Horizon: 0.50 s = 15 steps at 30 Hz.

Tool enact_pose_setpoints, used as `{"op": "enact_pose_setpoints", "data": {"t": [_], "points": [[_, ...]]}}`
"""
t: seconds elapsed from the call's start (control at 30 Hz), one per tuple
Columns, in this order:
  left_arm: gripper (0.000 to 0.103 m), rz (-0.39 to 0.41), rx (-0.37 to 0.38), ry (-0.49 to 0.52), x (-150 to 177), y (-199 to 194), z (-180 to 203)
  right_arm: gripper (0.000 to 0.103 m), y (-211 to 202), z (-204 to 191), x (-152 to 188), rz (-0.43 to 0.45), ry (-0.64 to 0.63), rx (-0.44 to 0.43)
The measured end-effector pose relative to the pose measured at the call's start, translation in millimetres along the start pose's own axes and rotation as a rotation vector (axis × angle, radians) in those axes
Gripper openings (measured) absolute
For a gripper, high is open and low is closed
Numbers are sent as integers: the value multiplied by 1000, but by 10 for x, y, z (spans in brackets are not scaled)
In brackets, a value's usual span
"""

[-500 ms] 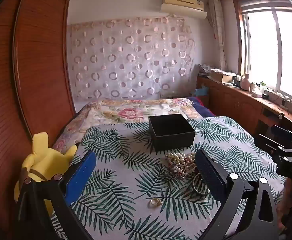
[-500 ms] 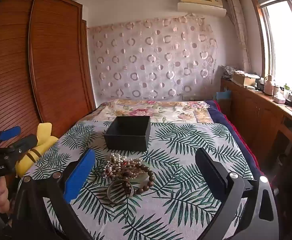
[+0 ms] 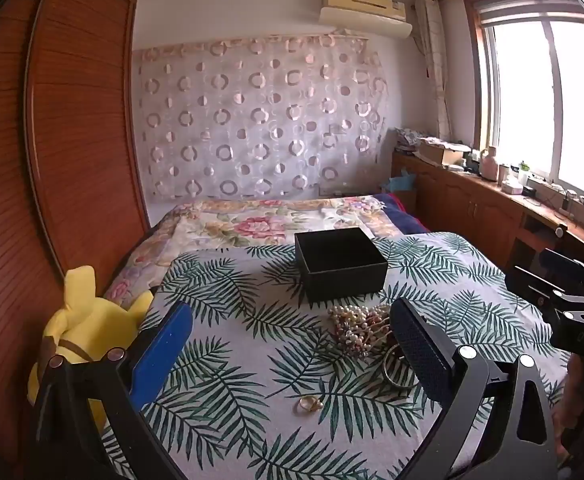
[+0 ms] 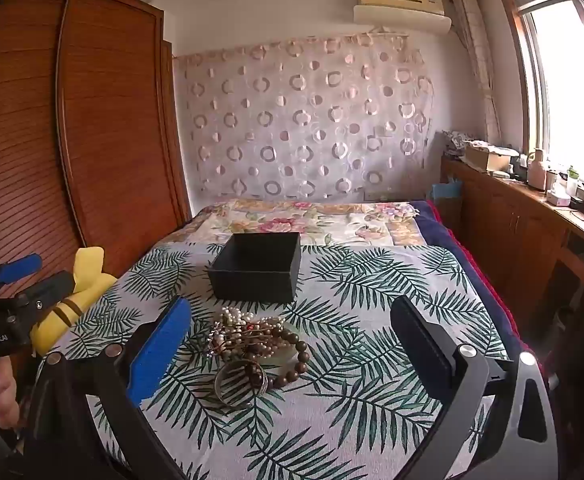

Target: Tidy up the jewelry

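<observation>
Both hand-held grippers spread wide and empty: left gripper point(image 3: 292, 356) and right gripper point(image 4: 292, 344), each tilted down over the scene, nothing between the blue pads. Laid beneath everything, a white cloth printed with green palm fronds point(image 4: 372, 280), spread over the near part of a bed, probably so that small pieces show up against it. Set at the far side of that cloth, an open, lidless, square black box point(image 4: 258, 270), mouth upward, apparently the destination and empty as far as can be seen. Heaped just in front of the box, a tangled pile of pearl-like and brown wooden bead strands point(image 4: 252, 334), bunched together rather than sorted; long axis roughly running from the box toward the cameras, the pale beads nearest the box, the dark wooden beads nearest the grippers. Lying flat at the near edge of the pile, touching it, a silvery metal bangle point(image 4: 238, 386), opening upward. Apart from the pile, nearer the left gripper and between its fingers in the left view, a small gold ring point(image 3: 308, 403), flat on the cloth. Judged from all this: sorting not yet begun, nothing lifted.
</observation>
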<state>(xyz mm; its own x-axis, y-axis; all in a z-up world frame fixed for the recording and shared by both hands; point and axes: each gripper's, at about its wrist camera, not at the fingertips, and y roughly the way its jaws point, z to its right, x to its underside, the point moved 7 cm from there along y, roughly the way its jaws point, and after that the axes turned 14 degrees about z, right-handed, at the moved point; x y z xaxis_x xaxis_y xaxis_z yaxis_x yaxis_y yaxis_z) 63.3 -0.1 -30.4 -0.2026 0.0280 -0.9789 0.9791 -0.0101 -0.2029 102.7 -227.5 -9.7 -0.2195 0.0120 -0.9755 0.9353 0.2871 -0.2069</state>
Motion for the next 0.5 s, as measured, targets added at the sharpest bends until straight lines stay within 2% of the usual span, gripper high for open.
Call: {"op": "enact_pose_setpoints", "data": {"t": [0.5], "points": [[95,1,0,0,-2,-1,0,101,-1,-13,-11,2,-1,0]]}}
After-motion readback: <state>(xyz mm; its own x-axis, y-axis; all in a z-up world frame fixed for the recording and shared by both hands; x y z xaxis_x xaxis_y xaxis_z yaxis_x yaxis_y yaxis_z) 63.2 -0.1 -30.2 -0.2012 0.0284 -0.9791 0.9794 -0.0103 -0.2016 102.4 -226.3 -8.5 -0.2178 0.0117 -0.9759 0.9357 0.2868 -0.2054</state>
